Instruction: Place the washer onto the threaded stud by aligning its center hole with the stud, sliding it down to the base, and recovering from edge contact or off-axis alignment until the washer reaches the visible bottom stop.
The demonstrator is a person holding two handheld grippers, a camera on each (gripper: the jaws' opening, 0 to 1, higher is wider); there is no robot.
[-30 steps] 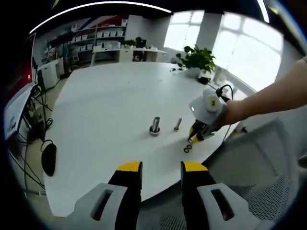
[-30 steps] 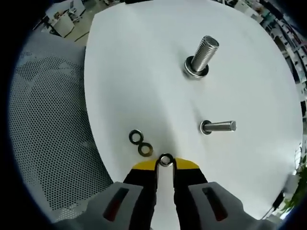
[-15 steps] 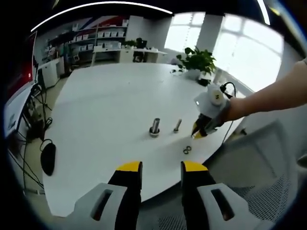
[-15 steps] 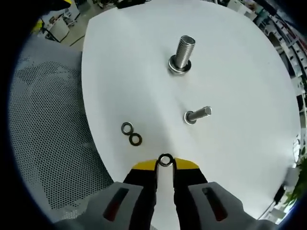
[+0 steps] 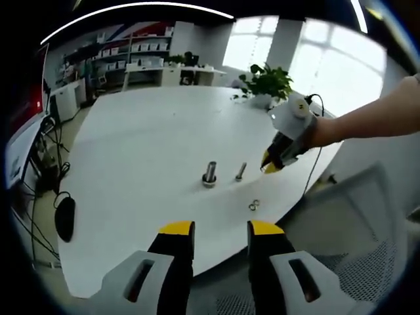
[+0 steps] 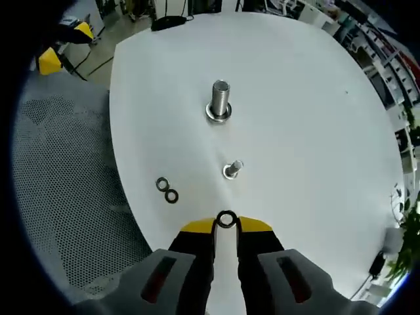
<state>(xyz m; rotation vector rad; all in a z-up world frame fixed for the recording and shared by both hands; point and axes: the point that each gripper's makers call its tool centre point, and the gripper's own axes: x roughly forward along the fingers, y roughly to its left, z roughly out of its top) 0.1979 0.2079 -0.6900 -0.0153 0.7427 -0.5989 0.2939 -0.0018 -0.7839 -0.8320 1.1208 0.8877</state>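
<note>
Right gripper view: I am pinching a washer (image 6: 226, 219) between the yellow tips of my right gripper (image 6: 226, 224), jaws clamped on its rim. The washer is a thin dark metal ring with a round center hole, standing on edge so its flat face is turned toward the camera and its hole axis is running along my jaws' line of sight. I am holding it in the air above the near part of a white table (image 6: 308, 111), apart from the hardware below.

A slim stud (image 6: 231, 168) is standing upright on the table just beyond the washer, its long axis pointing up toward me, its threads too small to make out. Farther on, a thicker bolt (image 6: 219, 100) is also standing upright on a wide base ring. Two spare washers (image 6: 167, 189) are lying flat and touching each other to the left of the stud, near the table edge. A mesh chair (image 6: 65, 197) is sitting beside that edge.

Left gripper view: my left gripper (image 5: 220, 230) is hanging well back from the table (image 5: 144, 131), jaws parted with nothing between them. My right gripper (image 5: 272, 165) is hovering above and to the right of the stud (image 5: 241, 172) and bolt (image 5: 209, 174), with the spare washers (image 5: 253, 206) below it.
</note>
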